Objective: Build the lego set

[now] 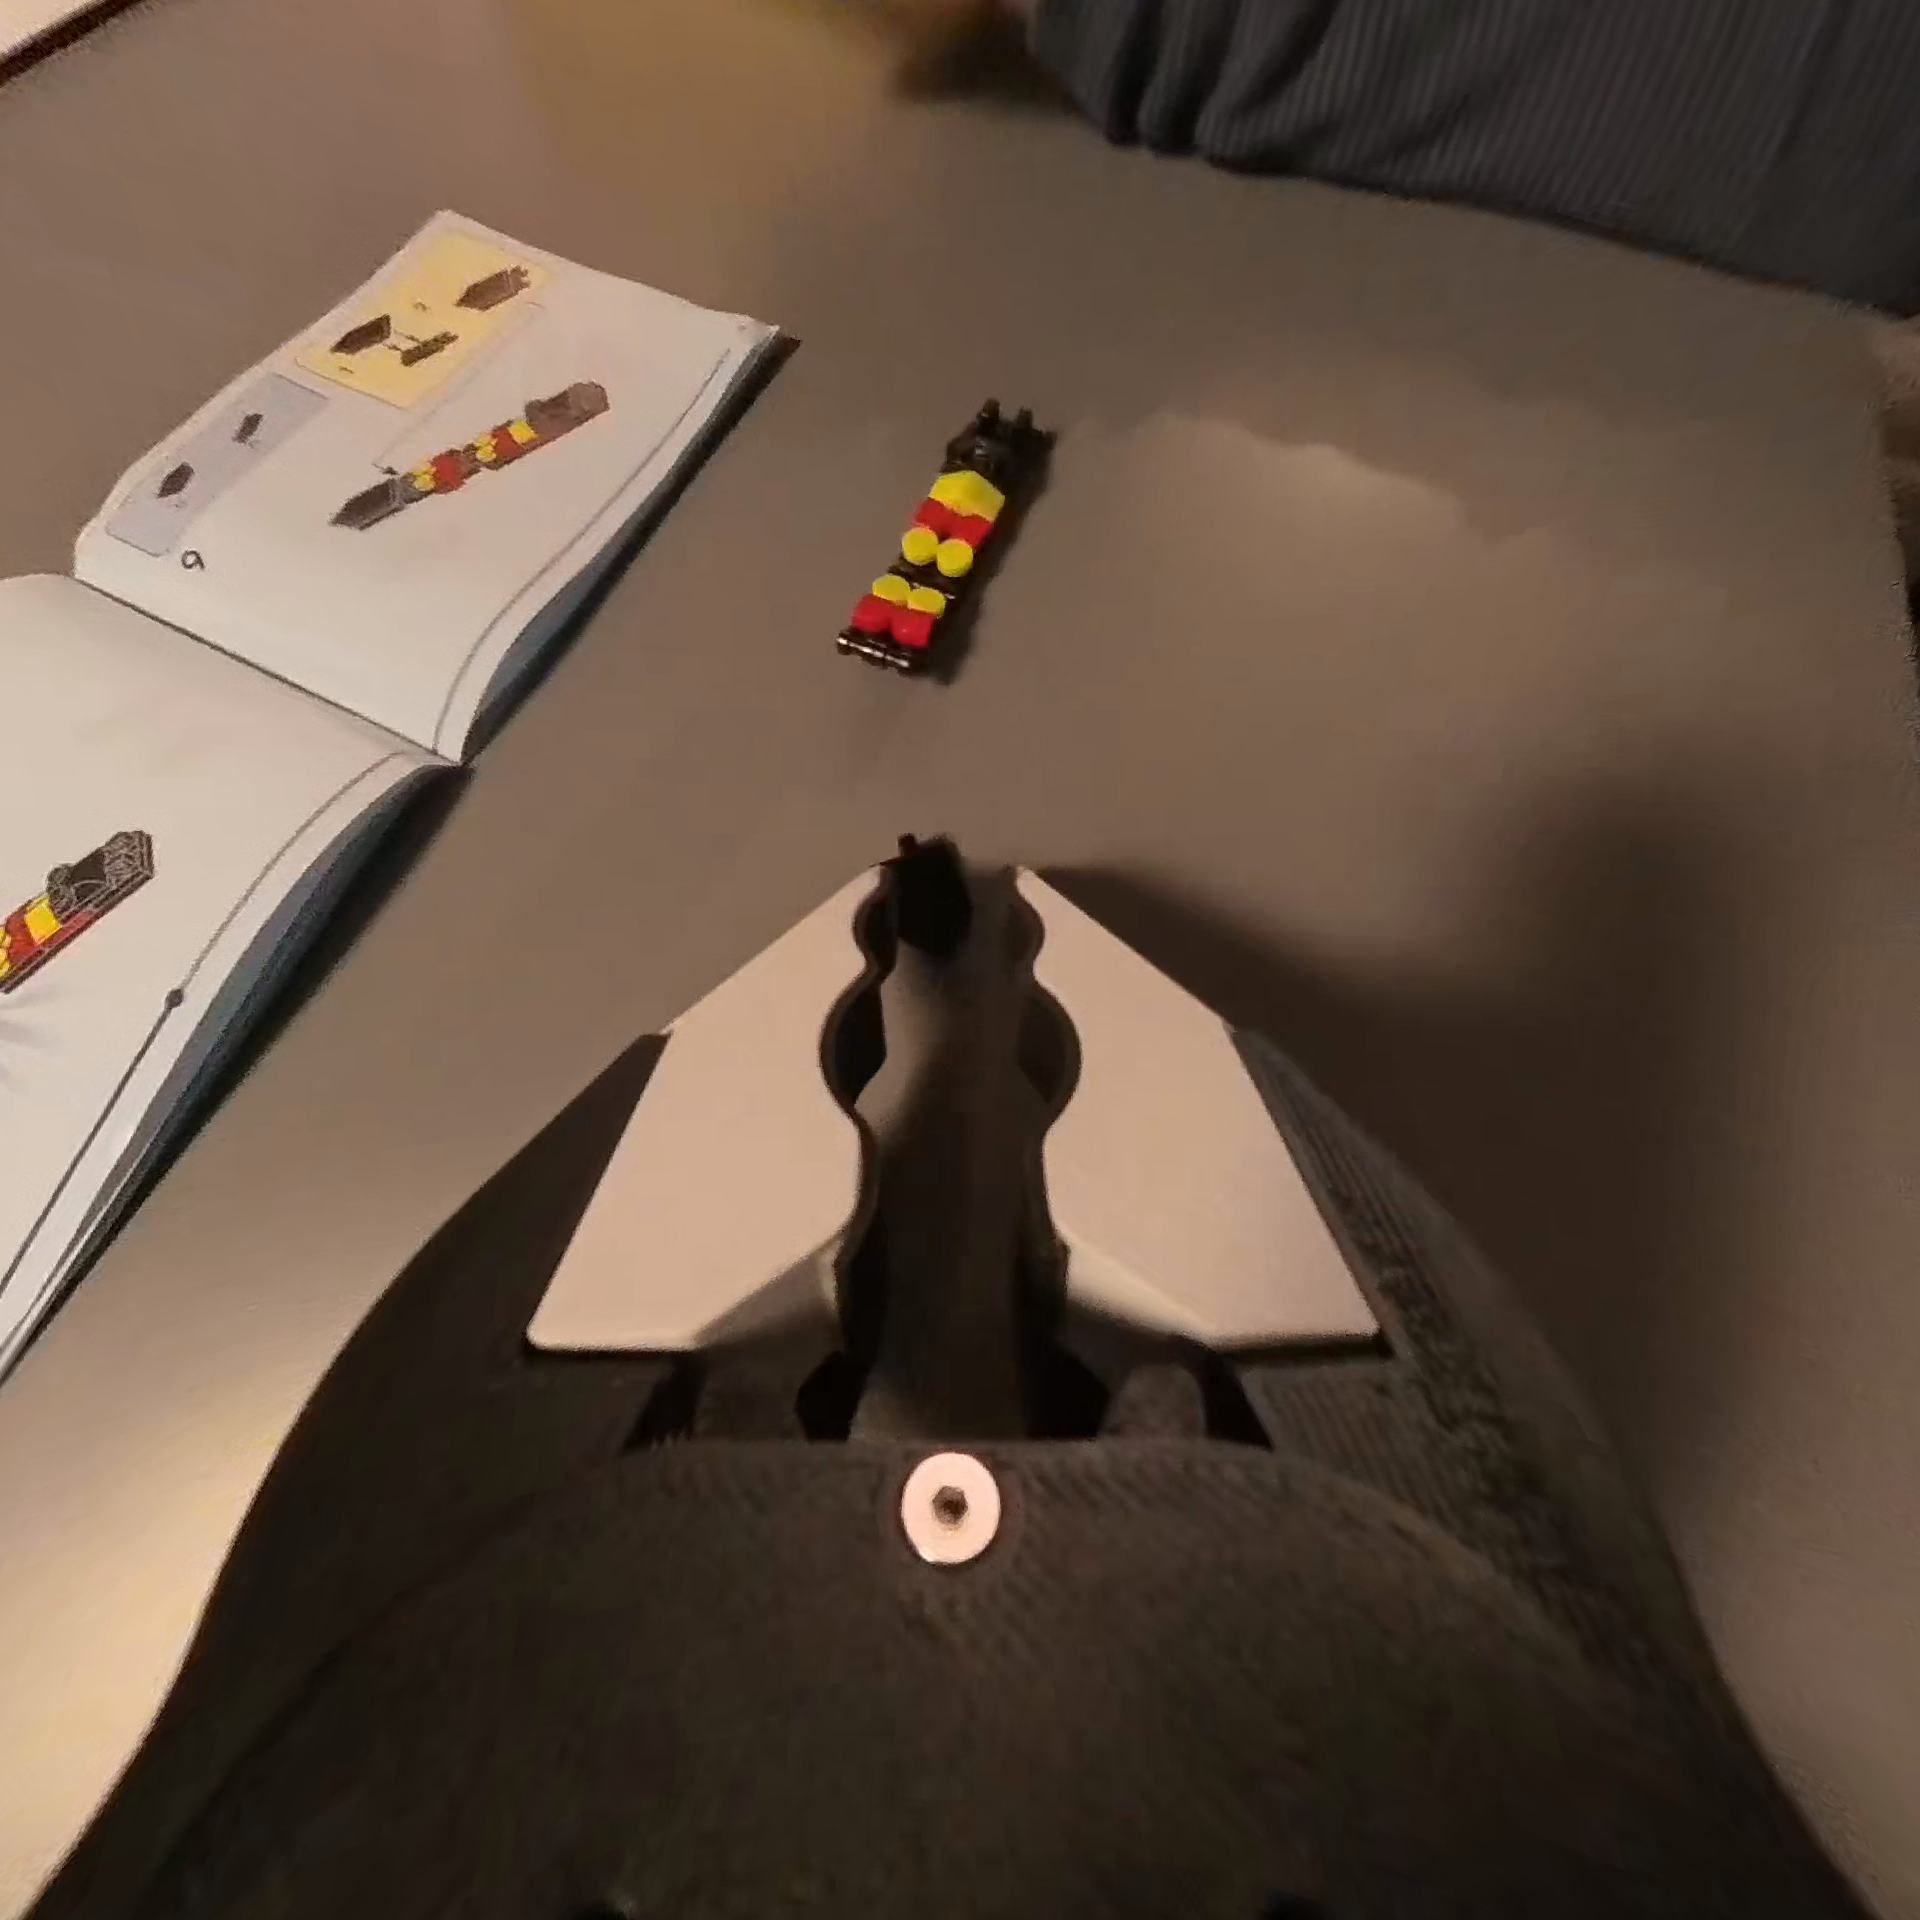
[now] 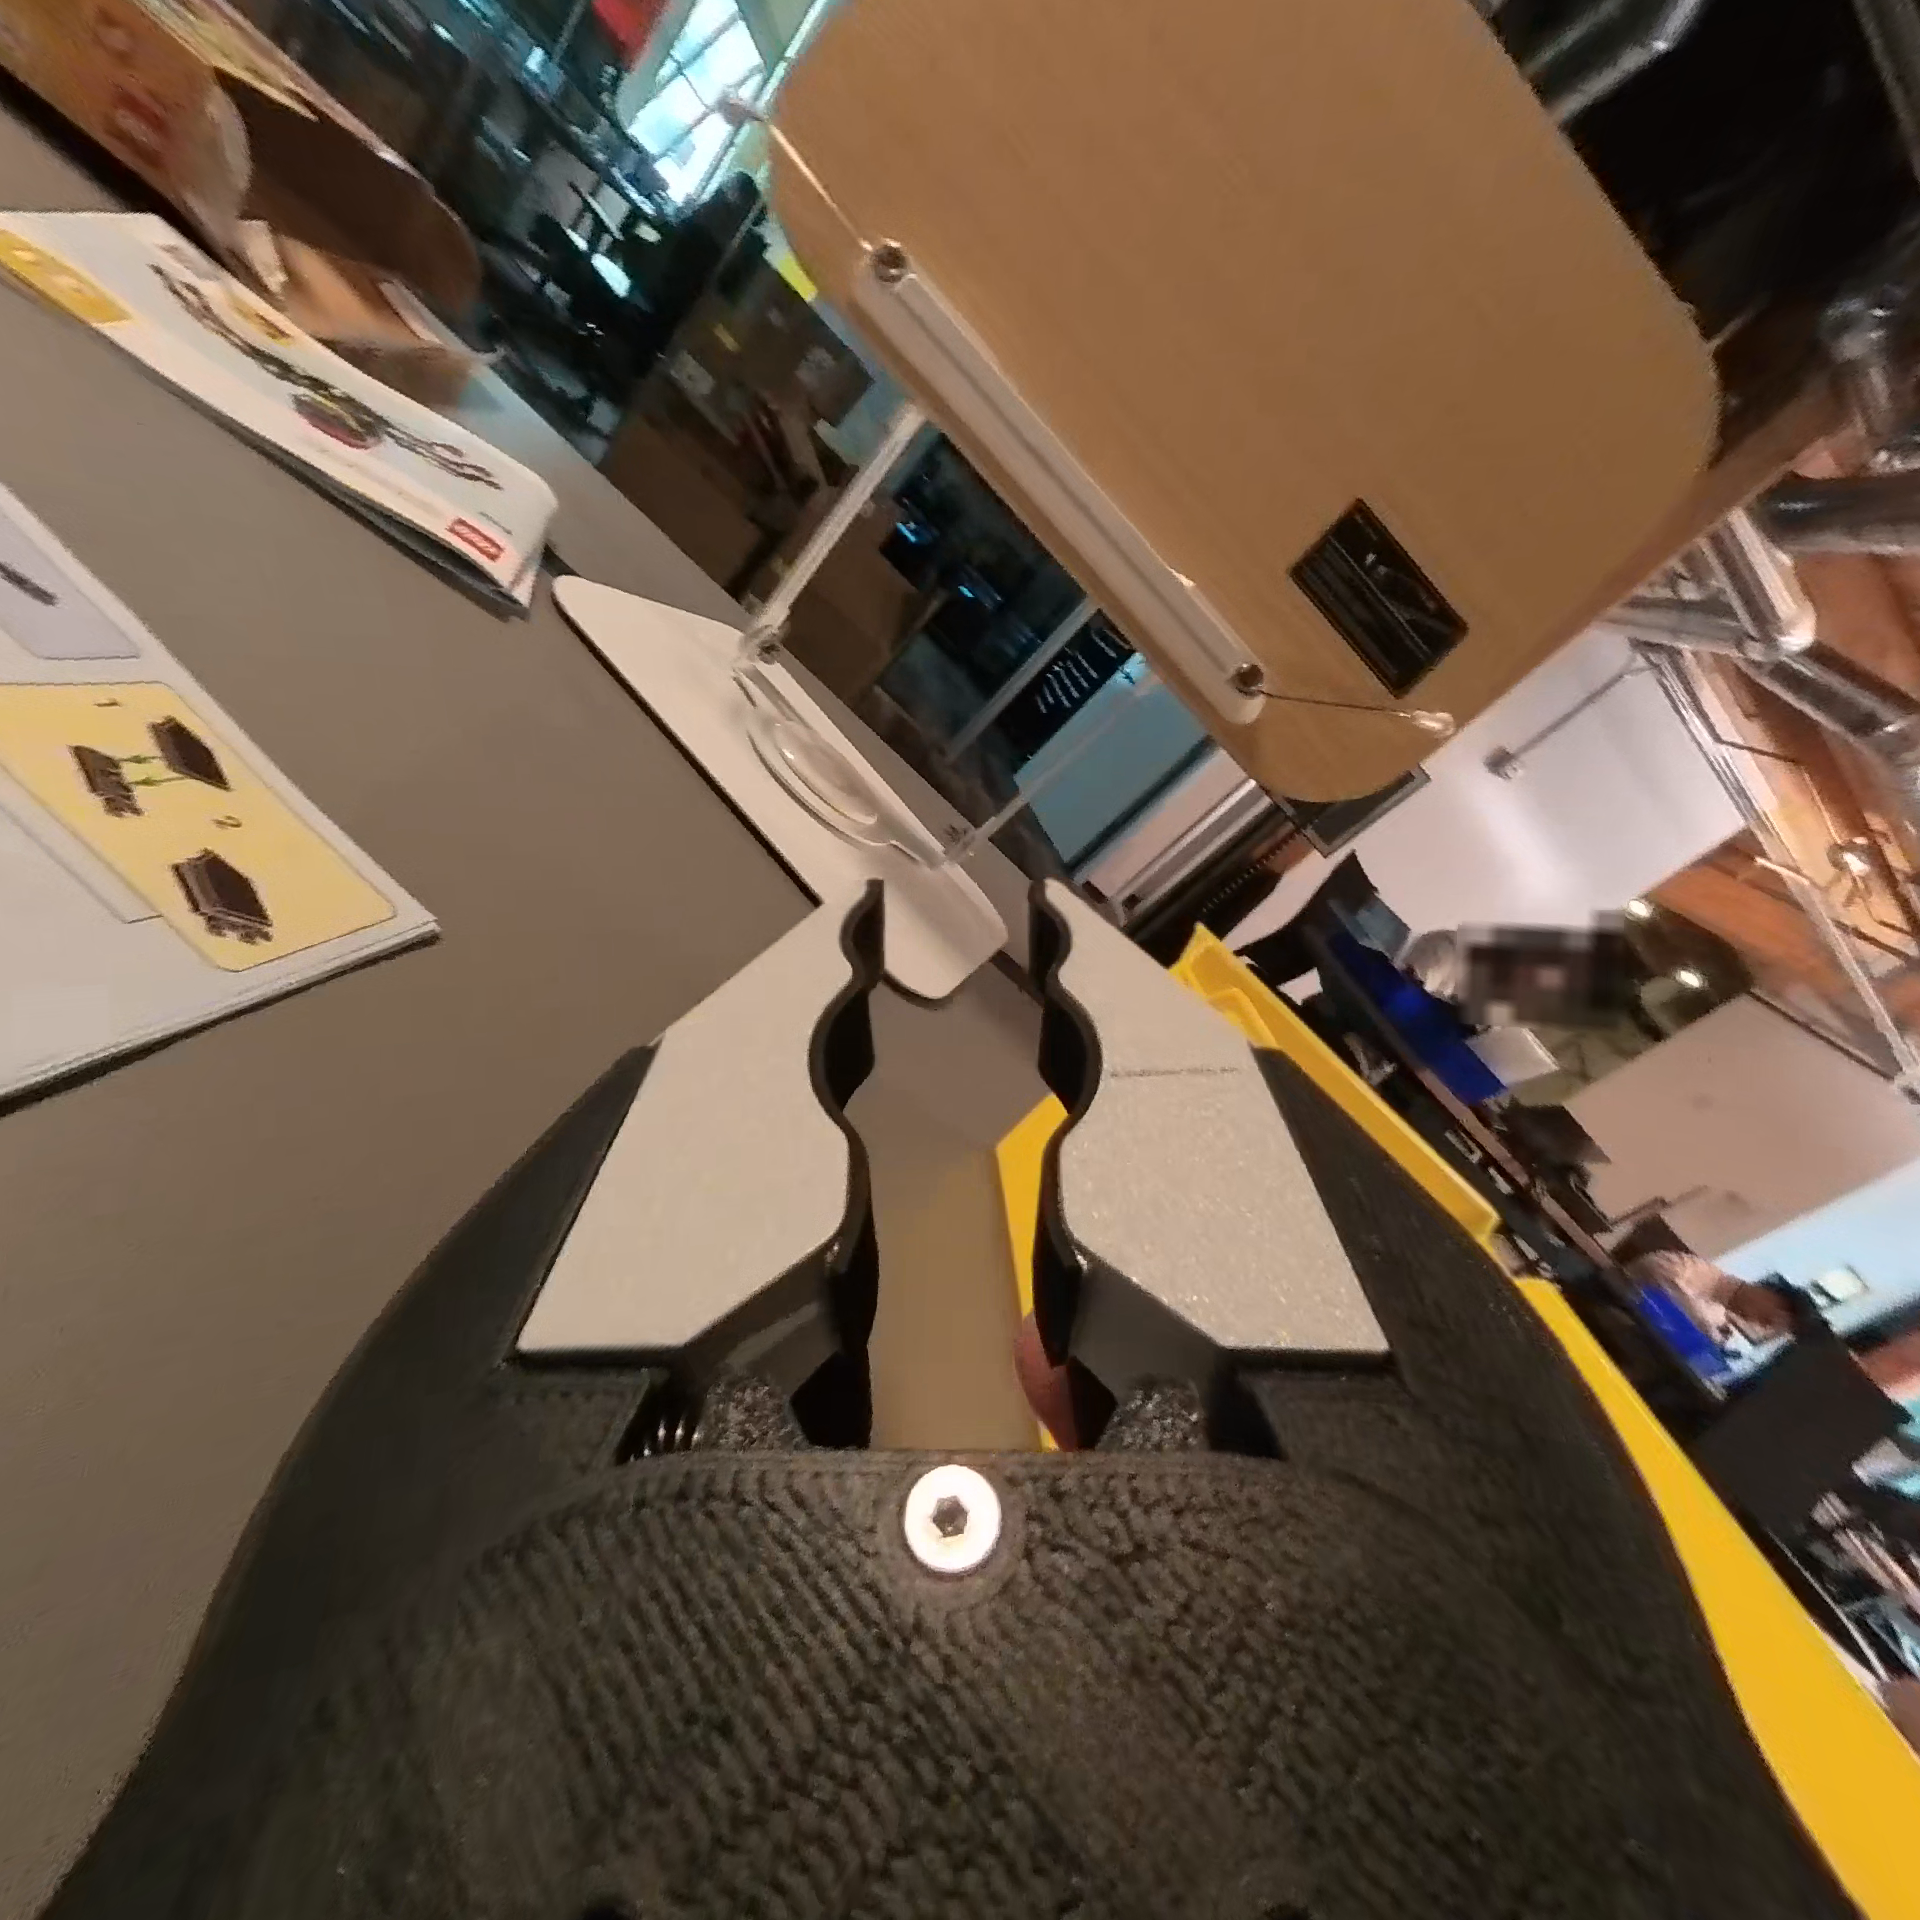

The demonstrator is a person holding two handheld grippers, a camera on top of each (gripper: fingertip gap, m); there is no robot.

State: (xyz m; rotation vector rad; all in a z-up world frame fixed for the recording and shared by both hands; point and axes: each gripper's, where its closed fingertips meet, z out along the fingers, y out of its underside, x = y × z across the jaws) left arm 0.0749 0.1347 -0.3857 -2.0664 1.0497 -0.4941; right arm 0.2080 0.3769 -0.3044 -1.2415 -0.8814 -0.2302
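1. The left gripper [image 1: 940, 883] is pinched on a small black piece [image 1: 932, 899] at its tips; the piece is blurred and its shape cannot be told; the gripper hangs over the grey surface [image 1: 1351, 779].
2. Ahead of those tips, apart from them, lies the lego build [image 1: 935, 545]: a narrow black strip topped with red and yellow parts, lying flat on the surface with one short end toward the gripper; nothing lies between it and the held piece.
3. To the left of the build an open instruction booklet [image 1: 416, 499] lies flat, its pages showing pictures of the same strip; its near corner lies beside the gripper's path, not in it.
4. At the far edge of the surface a dark striped cloth [image 1: 1507, 114] lies across the upper right of the left wrist view.
5. The right gripper [image 2: 956, 904] is spread, with nothing between its tips; a reddish thing shows low in the gap, too hidden to name.
6. A yellow bin [image 2: 1351, 1174] lies just to its right; a white pad [image 2: 665, 665] with a clear round lens [image 2: 821, 774] lies ahead; a tan panel [image 2: 1195, 312] hangs above; a second closed booklet [image 2: 343, 416] and a cardboard box [image 2: 343, 229] stand farther left.
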